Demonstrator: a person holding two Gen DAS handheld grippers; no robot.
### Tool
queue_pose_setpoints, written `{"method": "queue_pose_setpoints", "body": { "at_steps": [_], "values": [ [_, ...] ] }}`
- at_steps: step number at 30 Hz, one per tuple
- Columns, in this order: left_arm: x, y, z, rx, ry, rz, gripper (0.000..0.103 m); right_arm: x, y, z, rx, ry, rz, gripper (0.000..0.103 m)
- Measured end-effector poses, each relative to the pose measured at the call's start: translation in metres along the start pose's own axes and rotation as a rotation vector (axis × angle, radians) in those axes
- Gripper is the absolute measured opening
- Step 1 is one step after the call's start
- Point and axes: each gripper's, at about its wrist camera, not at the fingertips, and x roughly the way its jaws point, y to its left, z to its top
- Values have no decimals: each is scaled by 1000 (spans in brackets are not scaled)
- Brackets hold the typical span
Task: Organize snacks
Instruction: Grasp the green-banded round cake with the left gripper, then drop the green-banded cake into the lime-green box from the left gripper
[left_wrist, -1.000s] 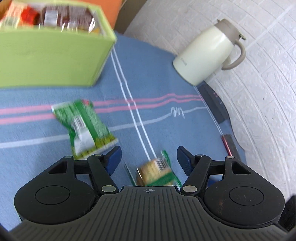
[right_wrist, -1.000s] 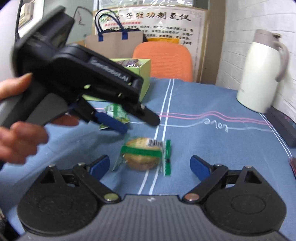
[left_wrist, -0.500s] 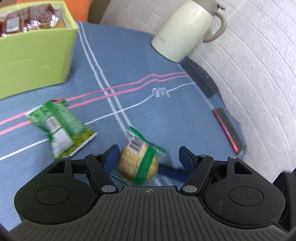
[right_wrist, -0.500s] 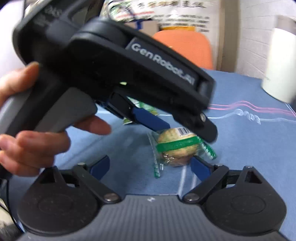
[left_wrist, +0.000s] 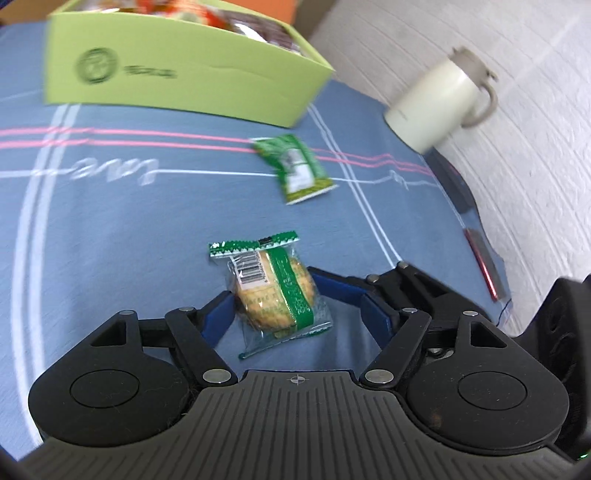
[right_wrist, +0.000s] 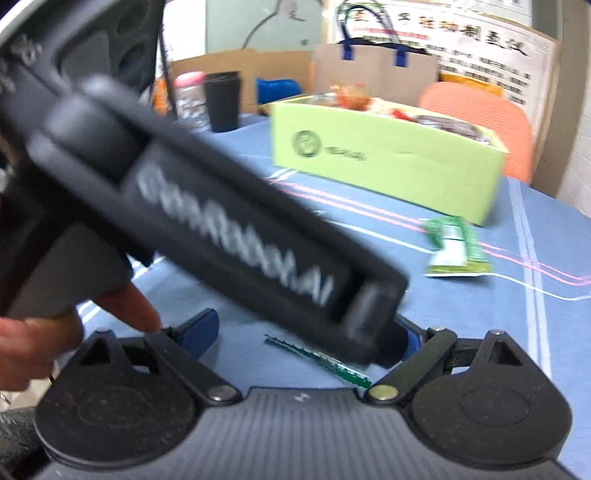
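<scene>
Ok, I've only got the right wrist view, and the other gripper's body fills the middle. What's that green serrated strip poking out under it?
Observer: It's the sealed end of a wrapped cookie. The cookie lies on the blue cloth between the fingers of the left gripper, whose jaws are opening.
Operator: Is it clamped?
Observer: No. The pad on the picture's right stands clear of the wrapper.
Operator: And where's my gripper relative to it?
Observer: One blue finger of the right gripper reaches in beside the cookie's far right edge. I can't tell whether it touches.
</scene>
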Motion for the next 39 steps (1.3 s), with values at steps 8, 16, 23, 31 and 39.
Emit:
{"method": "queue_pose_setpoints", "body": {
  "at_steps": [8,16,23,31,39],
  "values": [
    [-14,14,8,-44,-62,30,63,-4,12,-7,137,-34,-93,93],
    [5,9,6,-47,-39,40,61,18,18,-1,112,-19,-149,94],
    [5,9,8,-43,-36,30,64,17,24,-11,126,-30,-141,94],
    [1,9,8,-67,-38,47,62,-3,11,-10,131,-71,-160,93],
    [4,3,2,-16,-37,113,13,5,6,-12,143,-51,-126,66]
  ]
}}
